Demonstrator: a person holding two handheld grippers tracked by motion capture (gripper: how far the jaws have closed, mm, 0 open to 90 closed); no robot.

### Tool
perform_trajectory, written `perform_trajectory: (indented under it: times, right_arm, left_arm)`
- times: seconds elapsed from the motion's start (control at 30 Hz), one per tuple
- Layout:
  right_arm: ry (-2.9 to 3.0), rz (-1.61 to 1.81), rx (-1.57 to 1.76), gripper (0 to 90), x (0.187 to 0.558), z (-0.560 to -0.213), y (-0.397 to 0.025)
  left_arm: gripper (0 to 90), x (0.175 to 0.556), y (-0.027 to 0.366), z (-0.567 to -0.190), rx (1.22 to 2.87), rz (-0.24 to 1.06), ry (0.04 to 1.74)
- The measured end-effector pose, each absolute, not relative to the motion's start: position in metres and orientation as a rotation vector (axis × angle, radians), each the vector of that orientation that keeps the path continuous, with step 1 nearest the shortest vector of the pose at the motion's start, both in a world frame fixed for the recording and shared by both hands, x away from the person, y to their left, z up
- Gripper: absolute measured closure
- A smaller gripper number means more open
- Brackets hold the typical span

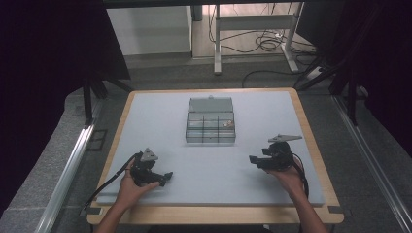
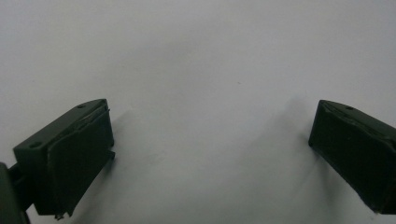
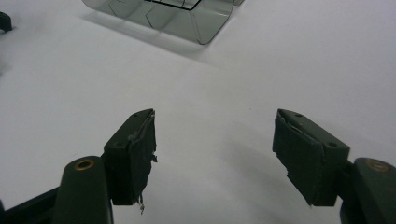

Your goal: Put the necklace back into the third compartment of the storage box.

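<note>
A clear plastic compartment box [image 1: 210, 122] sits with its lid up at the middle of the pale mat; small pieces lie in some of its cells. Its near corner [image 3: 187, 16] shows at the top of the right gripper view. My left gripper [image 1: 167, 177] rests low on the mat at the front left, held by a hand, and stands open [image 2: 210, 140] over bare mat. At the front right, my right gripper [image 1: 252, 159] points left toward the middle, open [image 3: 215, 140] with nothing between its jaws. Both grippers are well short of the box.
The mat [image 1: 160, 116] lies on a wooden table [image 1: 311, 136]. Beyond the table's far edge are a desk frame [image 1: 252, 29] and loose cables [image 1: 267, 43] on the floor. Metal rails [image 1: 68, 165] run along both sides.
</note>
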State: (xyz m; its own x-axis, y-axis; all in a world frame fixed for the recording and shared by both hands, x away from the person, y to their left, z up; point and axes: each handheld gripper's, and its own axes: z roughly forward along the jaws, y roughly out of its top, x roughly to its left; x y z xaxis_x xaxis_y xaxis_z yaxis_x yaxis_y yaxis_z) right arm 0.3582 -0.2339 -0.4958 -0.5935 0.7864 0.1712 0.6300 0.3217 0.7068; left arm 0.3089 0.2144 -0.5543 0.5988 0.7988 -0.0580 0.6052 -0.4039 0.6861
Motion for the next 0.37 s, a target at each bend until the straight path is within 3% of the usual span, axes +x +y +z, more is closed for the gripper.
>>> perform_trajectory:
  times: [0.37]
  right_arm:
    - [2.322, 1.155, 1.332, 28.1, 0.361, -0.493, -0.247]
  left_arm:
    - [0.0, 0.309, 0.214, -0.554, 2.147, 0.365, 1.105]
